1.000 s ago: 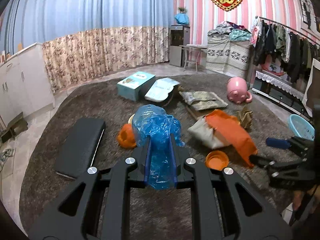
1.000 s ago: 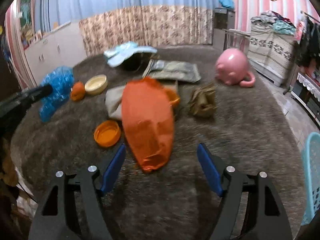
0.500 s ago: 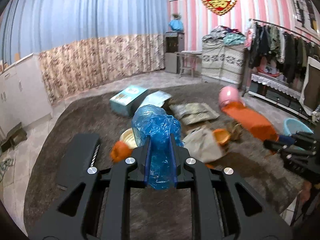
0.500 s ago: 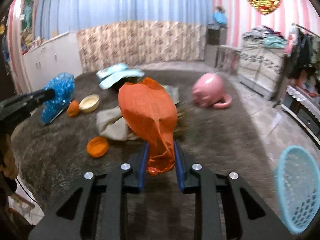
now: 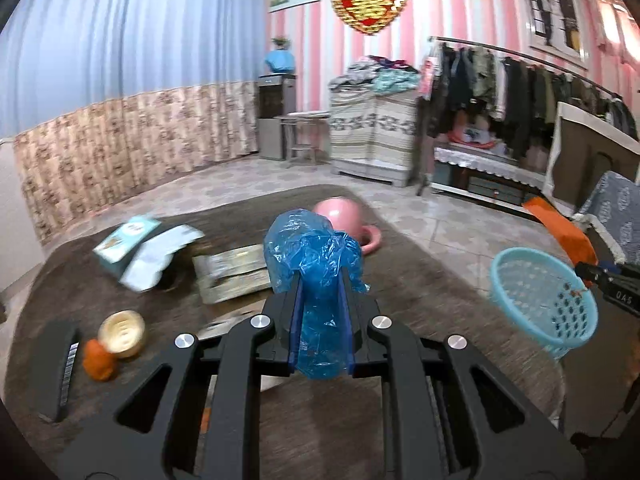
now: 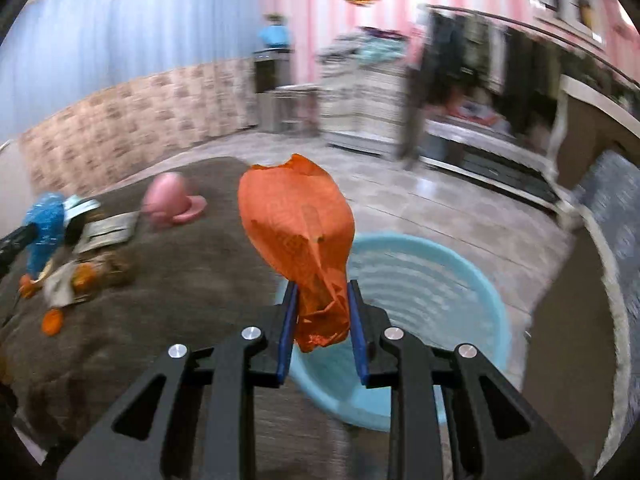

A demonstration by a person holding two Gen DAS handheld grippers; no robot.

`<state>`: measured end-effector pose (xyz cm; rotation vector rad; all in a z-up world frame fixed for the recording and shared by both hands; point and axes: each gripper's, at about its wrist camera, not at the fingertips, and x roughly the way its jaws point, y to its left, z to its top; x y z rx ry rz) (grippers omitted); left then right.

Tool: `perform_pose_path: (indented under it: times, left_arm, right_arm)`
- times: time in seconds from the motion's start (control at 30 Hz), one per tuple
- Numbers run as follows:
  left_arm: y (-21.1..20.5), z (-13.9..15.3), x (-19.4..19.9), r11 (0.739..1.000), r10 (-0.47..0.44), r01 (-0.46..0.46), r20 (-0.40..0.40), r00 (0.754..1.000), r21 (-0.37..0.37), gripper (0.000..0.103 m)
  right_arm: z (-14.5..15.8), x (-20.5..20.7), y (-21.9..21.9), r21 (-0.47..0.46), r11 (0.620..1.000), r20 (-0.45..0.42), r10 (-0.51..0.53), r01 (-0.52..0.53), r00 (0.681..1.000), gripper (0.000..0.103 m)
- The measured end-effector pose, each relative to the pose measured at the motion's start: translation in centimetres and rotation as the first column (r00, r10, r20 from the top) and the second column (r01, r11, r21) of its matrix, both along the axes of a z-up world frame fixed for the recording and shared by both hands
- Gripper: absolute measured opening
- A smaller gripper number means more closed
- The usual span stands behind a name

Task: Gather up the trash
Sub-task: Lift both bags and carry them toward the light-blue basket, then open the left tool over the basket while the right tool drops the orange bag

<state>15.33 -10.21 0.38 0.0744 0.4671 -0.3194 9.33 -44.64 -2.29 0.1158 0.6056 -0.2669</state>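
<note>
Room: pink-striped wall (image 5: 452, 12) with red-gold heart ornament (image 5: 370, 4); blue curtain (image 5: 120, 48) over floral lower band; pale tiled floor (image 5: 432, 224); brown shag rug (image 5: 400, 280); clothes rack (image 5: 520, 84) of dark garments; patterned cabinet (image 5: 372, 136) heaped with laundry; small round table (image 5: 302, 132).

At the right edge of the left wrist view, the black body of the other gripper (image 5: 622, 298) bears small white characters, seemingly "0A5". The red-and-gold heart-shaped wall ornament (image 5: 370, 4) carries gold characters, too blurred to read.
</note>
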Motion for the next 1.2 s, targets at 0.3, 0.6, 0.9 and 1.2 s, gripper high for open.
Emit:
perform_pose_path:
  times: [0.3,0.6,0.9,1.2]
  left_arm:
    - [-11.6,-1.3,1.4,0.982,-0.186,0.186,-0.008,0.982,-0.005,0.015]
    - [-21.9,-4.5,2.8,0.945,-0.327,0.328,-0.05,0.944,0.006,0.015]
    - [-28.2,-7.8,2.9,0.911,-0.407,0.41,-0.089,0.909,0.029,0.015]
    - [-28.4,-7.2,3.8,0.919,-0.388,0.392,-0.091,0.917,0.031,0.072]
  right_arm:
    - [-4.2,0.1,-6.6,0.105,0.985,-0.061,-0.134,0.14,0.989,0.025]
    - [-6.3,-0.1,-9.9,0.164,0.963,-0.06,-0.209,0.216,0.976,0.025]
    - [-7.7,-0.6,-12.4,0.217,0.93,-0.066,-0.29,0.297,0.955,0.025]
    - [-7.9,0.0,-11.7,0.225,0.933,-0.074,-0.271,0.281,0.96,0.025]
